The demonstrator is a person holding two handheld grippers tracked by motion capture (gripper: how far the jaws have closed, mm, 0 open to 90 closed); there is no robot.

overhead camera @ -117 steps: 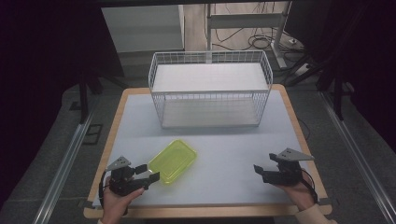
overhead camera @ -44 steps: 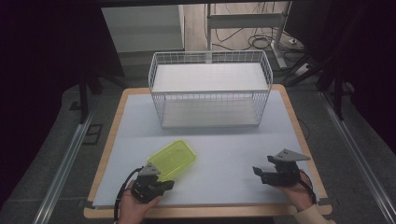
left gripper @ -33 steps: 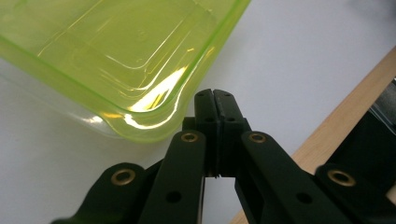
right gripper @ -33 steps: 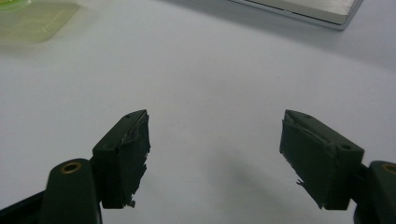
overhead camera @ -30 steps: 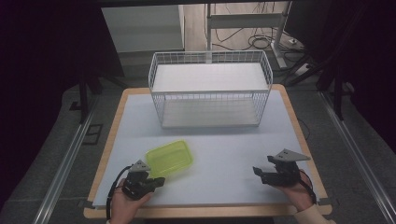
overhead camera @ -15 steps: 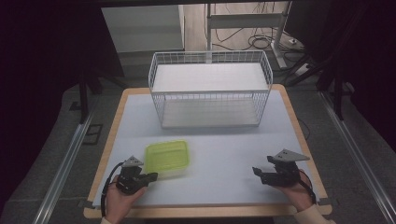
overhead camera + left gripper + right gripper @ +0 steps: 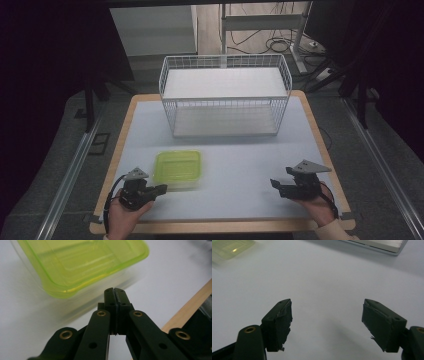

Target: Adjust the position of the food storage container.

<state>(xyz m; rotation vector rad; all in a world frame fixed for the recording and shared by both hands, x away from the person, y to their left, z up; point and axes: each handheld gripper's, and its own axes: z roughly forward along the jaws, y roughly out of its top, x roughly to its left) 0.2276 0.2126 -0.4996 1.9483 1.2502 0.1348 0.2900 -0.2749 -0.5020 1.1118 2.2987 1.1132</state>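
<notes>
L hand-held gripper point(image 7: 159, 189) jaws closed; R hand-held gripper point(image 7: 274, 183) jaws apart.

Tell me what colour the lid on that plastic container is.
Translucent lime green. The lid shows best in the left gripper view, on a clear container.

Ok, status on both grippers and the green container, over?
Left hand-held gripper shut, empty, beside green container. Right hand-held gripper open, empty. Wire basket beyond, nothing between.

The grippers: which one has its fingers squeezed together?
The left gripper, beside the green container. Its fingers meet with nothing between them, while the right gripper holds its fingers wide apart over the bare table.
</notes>
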